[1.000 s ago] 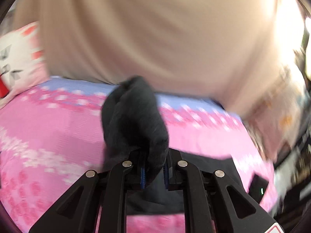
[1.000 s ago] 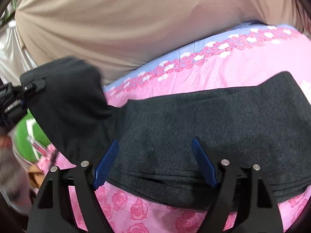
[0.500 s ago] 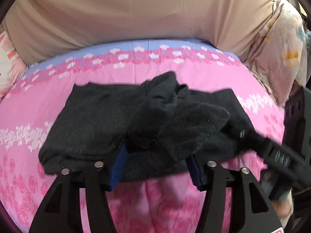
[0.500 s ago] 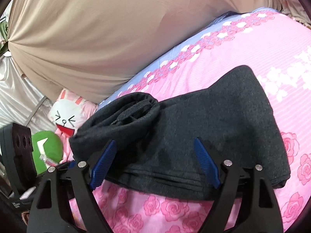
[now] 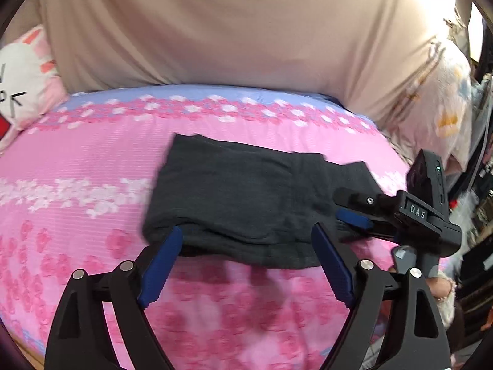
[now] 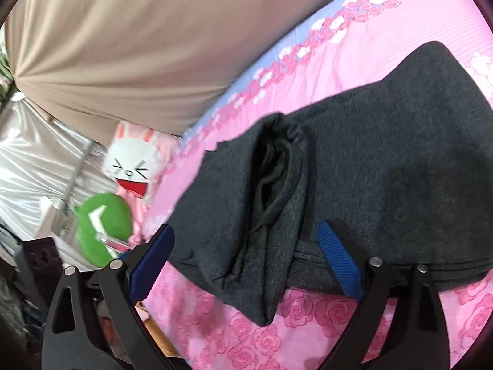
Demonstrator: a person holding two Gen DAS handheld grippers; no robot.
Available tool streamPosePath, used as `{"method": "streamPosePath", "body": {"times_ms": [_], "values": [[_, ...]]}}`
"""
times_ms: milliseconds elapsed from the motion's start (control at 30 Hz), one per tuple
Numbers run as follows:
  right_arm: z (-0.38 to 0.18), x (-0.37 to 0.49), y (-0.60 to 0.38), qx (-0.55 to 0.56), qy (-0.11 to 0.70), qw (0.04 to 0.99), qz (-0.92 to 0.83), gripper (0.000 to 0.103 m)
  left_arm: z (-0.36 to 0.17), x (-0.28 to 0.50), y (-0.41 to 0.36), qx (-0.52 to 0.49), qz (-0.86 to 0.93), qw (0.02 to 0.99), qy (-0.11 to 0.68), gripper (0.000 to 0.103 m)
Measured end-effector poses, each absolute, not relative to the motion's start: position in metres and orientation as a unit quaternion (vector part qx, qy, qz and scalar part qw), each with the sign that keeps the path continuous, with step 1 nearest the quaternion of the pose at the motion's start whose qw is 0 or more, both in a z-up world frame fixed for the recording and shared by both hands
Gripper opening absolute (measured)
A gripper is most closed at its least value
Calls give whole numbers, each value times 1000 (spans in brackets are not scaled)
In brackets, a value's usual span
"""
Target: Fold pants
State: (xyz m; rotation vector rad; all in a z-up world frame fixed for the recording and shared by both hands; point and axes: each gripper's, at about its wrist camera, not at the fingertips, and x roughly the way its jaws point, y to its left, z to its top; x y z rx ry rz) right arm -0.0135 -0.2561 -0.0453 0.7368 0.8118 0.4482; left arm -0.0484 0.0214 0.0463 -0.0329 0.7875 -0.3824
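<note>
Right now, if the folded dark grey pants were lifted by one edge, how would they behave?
The pants would probably sag and unfold: soft knit fabric, layers lying loose. Likely light, since they drape flat on the bedsheet. The ribbed pads should grip, not slip.

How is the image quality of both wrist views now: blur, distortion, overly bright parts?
Left wrist view: strong fisheye bending; the pink sheet near the left claw is smeared by motion, while the dark grey pants are only softly blurred. Right wrist view: sharper, knit texture readable on the pants; silver plastic sheeting at left glares.
</note>
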Motion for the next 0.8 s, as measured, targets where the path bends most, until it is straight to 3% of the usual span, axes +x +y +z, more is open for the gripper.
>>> {"method": "streamPosePath", "body": {"times_ms": [100, 167, 233, 433, 500, 567, 667, 800], "values": [[-44, -6, -233, 315, 390, 840, 209, 92, 40, -45, 47, -36, -164, 908, 384, 83], [-41, 3, -215, 288, 393, 849, 204, 72, 35, -40, 64, -55, -148, 907, 390, 83], [-35, 15, -201, 256, 399, 858, 197, 20, 34, -38, 76, -68, -138, 908, 390, 83], [76, -1, -233, 202, 291, 912, 206, 18, 46, -39, 98, -81, -122, 914, 377, 83], [84, -8, -257, 181, 282, 927, 169, 18, 47, -38, 100, -83, -122, 916, 374, 83], [61, -4, -282, 161, 319, 925, 125, 20, 43, -34, 95, -85, -126, 913, 378, 83], [-26, 14, -324, 194, 429, 881, 49, 23, 28, -19, 78, -86, -145, 900, 401, 83], [-40, -5, -343, 255, 395, 879, 83, 35, 12, 5, 45, -78, -168, 881, 436, 83]]}}
